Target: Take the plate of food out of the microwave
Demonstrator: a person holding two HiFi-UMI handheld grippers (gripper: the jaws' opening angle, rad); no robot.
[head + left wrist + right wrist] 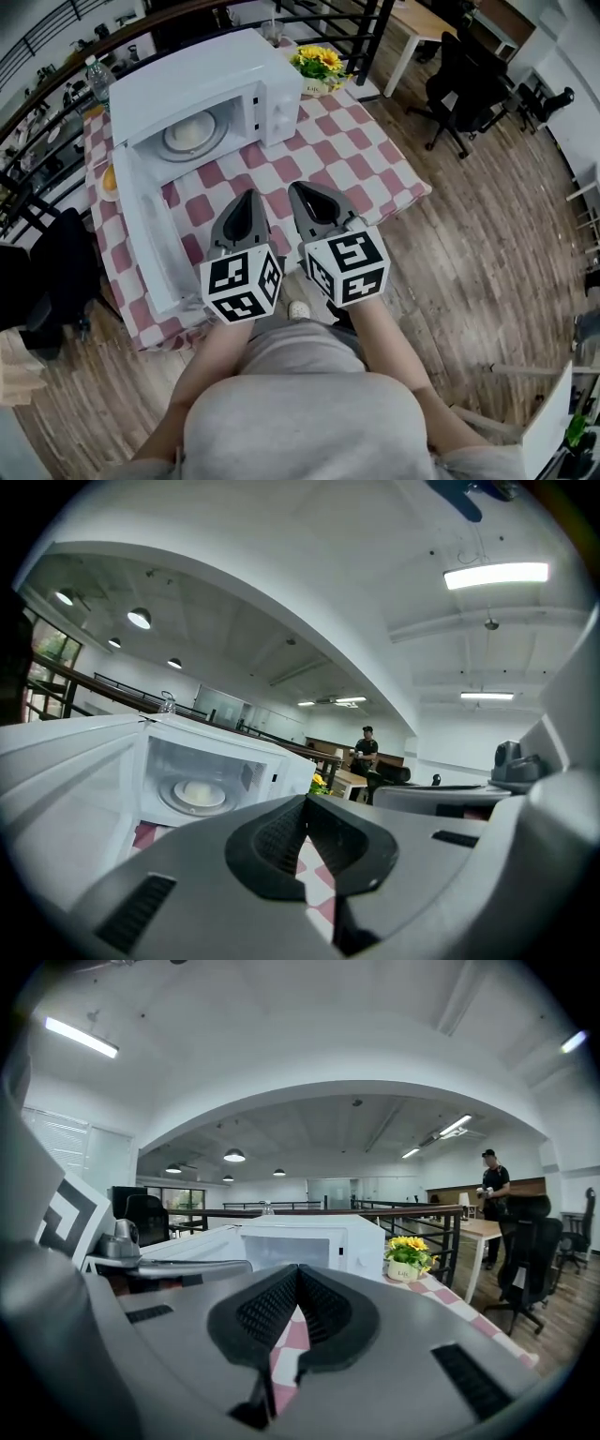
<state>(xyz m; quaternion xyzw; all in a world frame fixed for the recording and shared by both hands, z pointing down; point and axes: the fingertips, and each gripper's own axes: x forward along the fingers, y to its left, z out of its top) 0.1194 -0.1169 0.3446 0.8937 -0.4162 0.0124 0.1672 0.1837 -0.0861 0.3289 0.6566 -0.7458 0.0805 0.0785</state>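
Note:
A white microwave (202,80) stands on the checkered table (375,155) with its door (150,234) swung open toward me. Inside, on the turntable, sits a plate with pale, dome-shaped food (194,131), which also shows in the left gripper view (199,794). My left gripper (247,197) is shut and empty, over the table in front of the microwave's opening and well short of the plate. Beside it on the right, my right gripper (303,189) is likewise shut with nothing in it. The microwave (309,1239) lies ahead in the right gripper view.
A pot of yellow flowers (319,64) stands right of the microwave. A water bottle (97,75) is behind it, and a small dish with something orange (110,180) lies left of the door. Railings run behind the table, office chairs (464,89) stand right, and a person (491,1192) stands far off.

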